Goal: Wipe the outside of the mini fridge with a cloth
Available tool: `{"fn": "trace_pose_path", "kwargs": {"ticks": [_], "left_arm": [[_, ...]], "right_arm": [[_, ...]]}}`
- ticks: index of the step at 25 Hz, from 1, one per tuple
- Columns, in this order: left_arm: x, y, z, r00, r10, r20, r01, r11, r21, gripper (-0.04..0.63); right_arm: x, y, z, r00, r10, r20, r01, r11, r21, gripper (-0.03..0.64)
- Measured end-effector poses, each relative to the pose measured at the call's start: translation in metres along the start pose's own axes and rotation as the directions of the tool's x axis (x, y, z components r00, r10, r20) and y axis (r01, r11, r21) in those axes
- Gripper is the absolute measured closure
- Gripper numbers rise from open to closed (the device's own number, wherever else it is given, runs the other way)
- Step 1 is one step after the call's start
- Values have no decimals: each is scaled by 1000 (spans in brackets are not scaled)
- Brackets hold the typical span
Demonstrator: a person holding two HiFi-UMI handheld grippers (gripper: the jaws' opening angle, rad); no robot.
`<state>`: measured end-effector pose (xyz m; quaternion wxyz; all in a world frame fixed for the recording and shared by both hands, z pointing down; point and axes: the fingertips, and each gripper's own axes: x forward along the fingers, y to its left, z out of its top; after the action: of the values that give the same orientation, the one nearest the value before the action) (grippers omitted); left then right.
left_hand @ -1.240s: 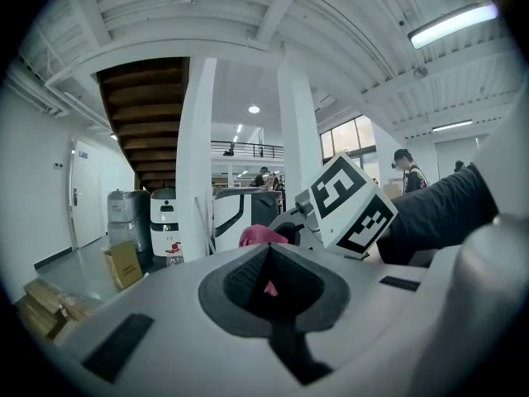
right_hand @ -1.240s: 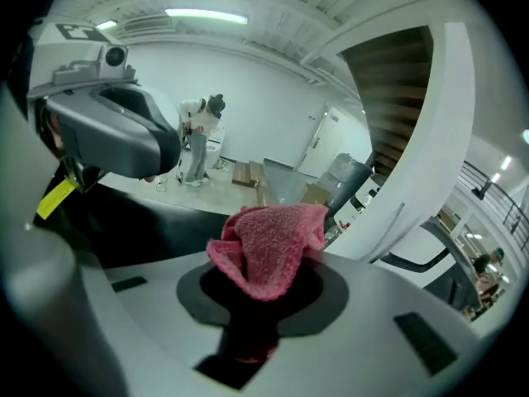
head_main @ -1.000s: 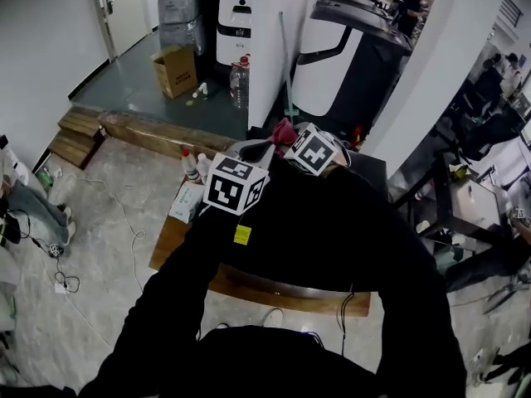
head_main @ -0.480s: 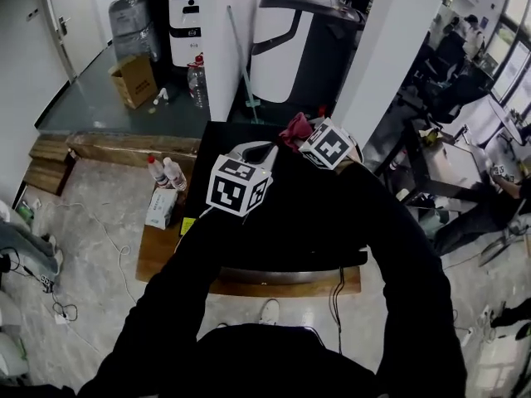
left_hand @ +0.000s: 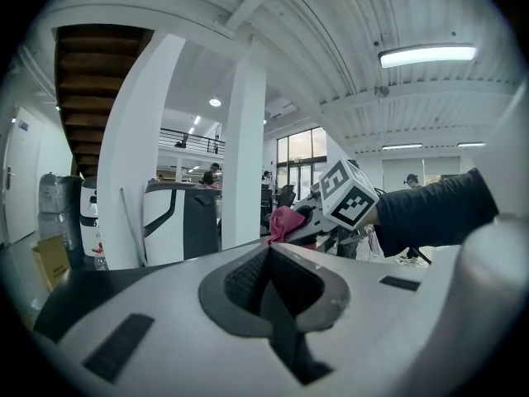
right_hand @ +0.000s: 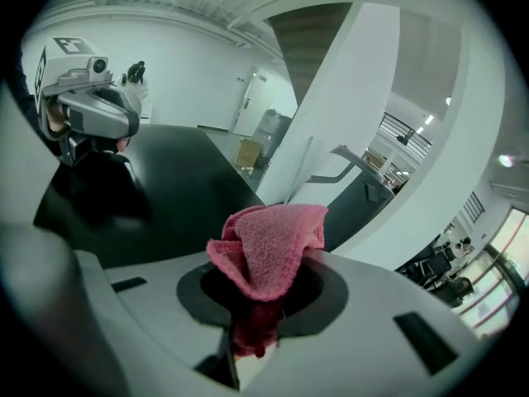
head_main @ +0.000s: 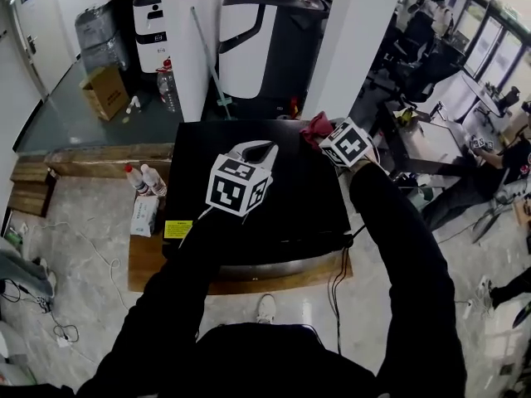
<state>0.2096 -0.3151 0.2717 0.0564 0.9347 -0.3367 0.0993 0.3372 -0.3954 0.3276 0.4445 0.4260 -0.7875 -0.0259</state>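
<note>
The mini fridge [head_main: 274, 197] is a black box seen from above, standing on a low wooden platform. My right gripper [head_main: 326, 136] is shut on a bunched pink-red cloth [head_main: 314, 126] over the fridge top's back right part. In the right gripper view the cloth [right_hand: 269, 242] bulges out of the jaws of the right gripper [right_hand: 256, 308], above the black top [right_hand: 173, 188]. My left gripper [head_main: 259, 150] hovers over the middle of the top. Its jaws meet with nothing between them in the left gripper view [left_hand: 269, 263].
The wooden platform [head_main: 249, 282] also carries two small bottles [head_main: 146, 179] and a white packet [head_main: 143, 215] left of the fridge. A cable [head_main: 340, 276] hangs at the front right. A white column [head_main: 187, 40], a large machine [head_main: 265, 40] and a cardboard box [head_main: 104, 91] stand behind.
My right gripper has carried the cloth rightward toward the back right of the fridge top. The view has shifted, so more of the fridge top shows. The left gripper stays near the middle.
</note>
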Motion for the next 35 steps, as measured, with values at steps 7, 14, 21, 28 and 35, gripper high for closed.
{"fn": "trace_pose_path", "kwargs": {"ticks": [7, 14, 21, 28, 35], "left_arm": [[-14, -7, 3, 1000, -13, 6, 13, 1000, 10, 589], [-70, -3, 24, 997, 26, 71, -28, 999, 28, 589], [-154, 9, 26, 983, 107, 147, -114, 993, 39, 589], [-241, 31, -14, 974, 188, 126, -192, 981, 19, 589], [-299, 63, -67, 962, 264, 71, -261, 964, -54, 589]], "right_arm": [[-16, -11, -21, 992, -91, -92, 90, 996, -18, 528], [-91, 44, 60, 992, -53, 117, 54, 998, -9, 528], [-146, 156, 160, 934, 136, 332, -156, 987, 32, 528], [-134, 274, 209, 897, 271, 349, -286, 958, -10, 526], [-79, 365, 226, 891, 362, 275, -366, 930, -39, 526]]}}
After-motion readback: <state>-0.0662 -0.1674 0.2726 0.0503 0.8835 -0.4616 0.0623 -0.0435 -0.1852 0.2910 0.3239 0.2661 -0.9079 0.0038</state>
